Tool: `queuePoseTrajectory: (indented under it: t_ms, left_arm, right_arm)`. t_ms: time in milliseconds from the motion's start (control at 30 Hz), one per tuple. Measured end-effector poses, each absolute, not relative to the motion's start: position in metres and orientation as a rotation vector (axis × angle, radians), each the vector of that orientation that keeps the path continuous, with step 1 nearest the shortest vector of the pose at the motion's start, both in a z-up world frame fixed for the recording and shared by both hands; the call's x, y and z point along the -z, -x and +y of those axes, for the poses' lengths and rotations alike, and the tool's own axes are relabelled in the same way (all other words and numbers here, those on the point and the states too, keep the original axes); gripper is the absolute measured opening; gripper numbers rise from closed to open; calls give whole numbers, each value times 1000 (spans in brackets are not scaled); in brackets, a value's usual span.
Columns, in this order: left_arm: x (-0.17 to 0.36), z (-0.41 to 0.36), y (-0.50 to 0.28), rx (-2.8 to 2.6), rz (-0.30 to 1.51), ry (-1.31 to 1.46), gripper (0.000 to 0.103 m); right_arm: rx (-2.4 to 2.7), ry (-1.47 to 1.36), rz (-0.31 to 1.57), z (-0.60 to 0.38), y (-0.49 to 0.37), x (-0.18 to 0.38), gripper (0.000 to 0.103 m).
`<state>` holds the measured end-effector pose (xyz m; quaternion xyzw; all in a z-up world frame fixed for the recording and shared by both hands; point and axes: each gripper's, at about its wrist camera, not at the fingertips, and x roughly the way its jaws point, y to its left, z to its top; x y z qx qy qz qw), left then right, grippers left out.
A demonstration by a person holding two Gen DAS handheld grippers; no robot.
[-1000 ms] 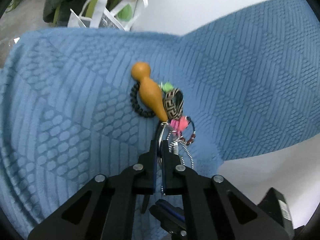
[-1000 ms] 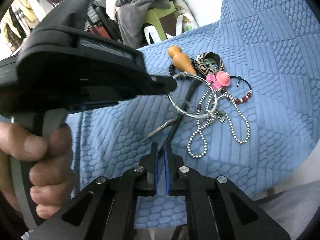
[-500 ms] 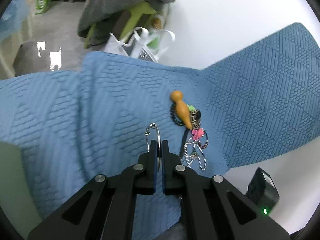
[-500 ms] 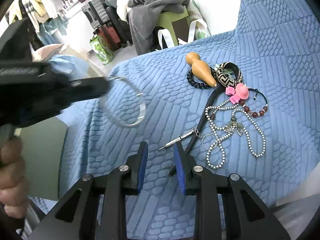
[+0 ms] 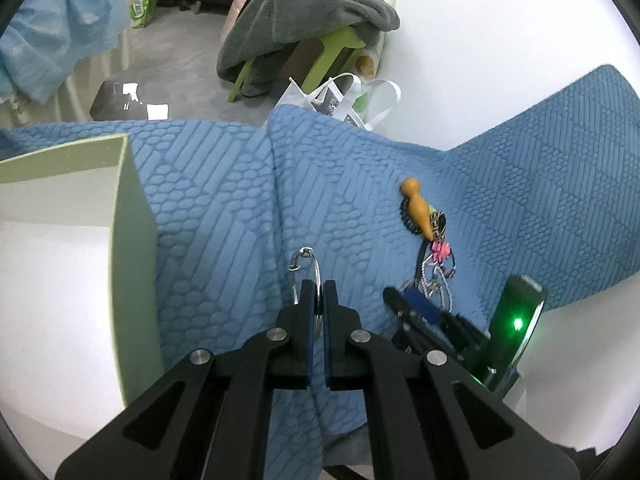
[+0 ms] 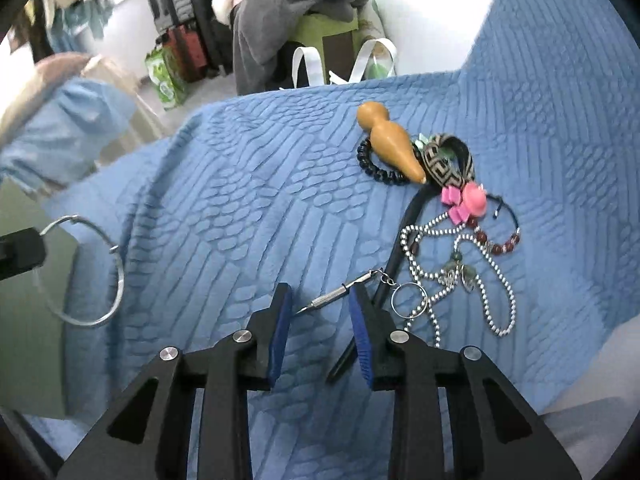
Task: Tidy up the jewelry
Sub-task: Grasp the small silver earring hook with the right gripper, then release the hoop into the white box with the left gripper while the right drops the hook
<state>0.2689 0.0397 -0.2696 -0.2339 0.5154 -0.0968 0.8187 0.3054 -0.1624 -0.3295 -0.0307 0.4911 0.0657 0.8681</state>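
The left gripper [image 5: 317,300] pinched the silver ring [image 5: 306,276] edge-on, apparently bound for the box [image 5: 132,240] at nine o'clock, while the right gripper [image 6: 320,312] hung with fingers spread over the small screwdriver [image 6: 340,291], seemingly next.

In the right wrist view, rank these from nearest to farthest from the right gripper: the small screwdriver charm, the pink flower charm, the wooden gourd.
From the right gripper:
1. Small screwdriver charm, its tip lying right between the open fingers.
2. Pink flower charm, ahead and to the right, in the jewelry pile.
3. Wooden gourd, farthest, at the pile's far end on the blue cloth.
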Motion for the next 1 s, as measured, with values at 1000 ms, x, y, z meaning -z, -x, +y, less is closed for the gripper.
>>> queuePoseTrajectory:
  t_ms: [1000]
  left_arm:
    - [255, 30, -231, 123, 1134, 436, 3]
  right_arm:
    - [-333, 59, 1132, -164, -249, 285, 3]
